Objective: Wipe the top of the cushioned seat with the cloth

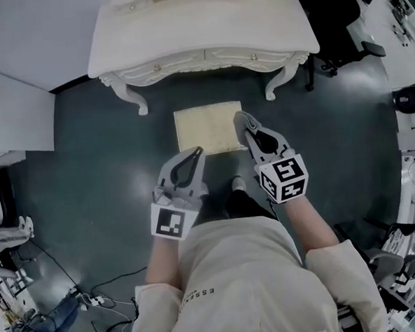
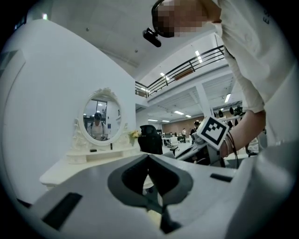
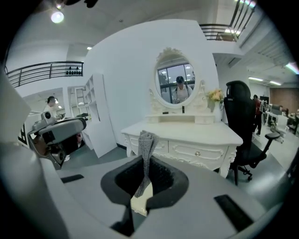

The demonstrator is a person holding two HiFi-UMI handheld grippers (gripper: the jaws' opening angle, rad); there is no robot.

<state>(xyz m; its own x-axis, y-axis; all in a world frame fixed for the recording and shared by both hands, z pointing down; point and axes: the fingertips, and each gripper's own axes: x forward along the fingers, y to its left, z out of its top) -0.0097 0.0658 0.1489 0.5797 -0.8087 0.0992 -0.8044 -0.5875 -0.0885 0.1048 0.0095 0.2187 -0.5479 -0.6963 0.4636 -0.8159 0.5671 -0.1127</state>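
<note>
Right gripper (image 1: 242,117) first: its jaws are pressed nearly together on a grey knitted cloth (image 3: 145,151), a narrow rolled strip pinched between the pads. The top end of the strip stands up past the fingertips, and the lower end trails down through the gap. From the head view the cloth itself is too small to pick out, but the right gripper's tips sit over the right edge of the cream square cushioned seat (image 1: 205,129). So the cloth is up in the jaws at that edge. Whether it touches the cushion I cannot tell.

Left gripper (image 1: 198,153) now: jaws closed tip to tip with nothing between them, hanging just beside the seat's near edge.

The seat top looks flat, pale and evenly coloured. It stands on a dark teal floor (image 1: 89,183) with a dull sheen. Beyond the seat is a white carved dressing table (image 1: 200,39) with curved legs and small drawer knobs, topped by an oval mirror (image 3: 174,85). To the seat's right is a black office chair (image 3: 243,126), and well off to its left is a white cabinet (image 1: 8,118).
</note>
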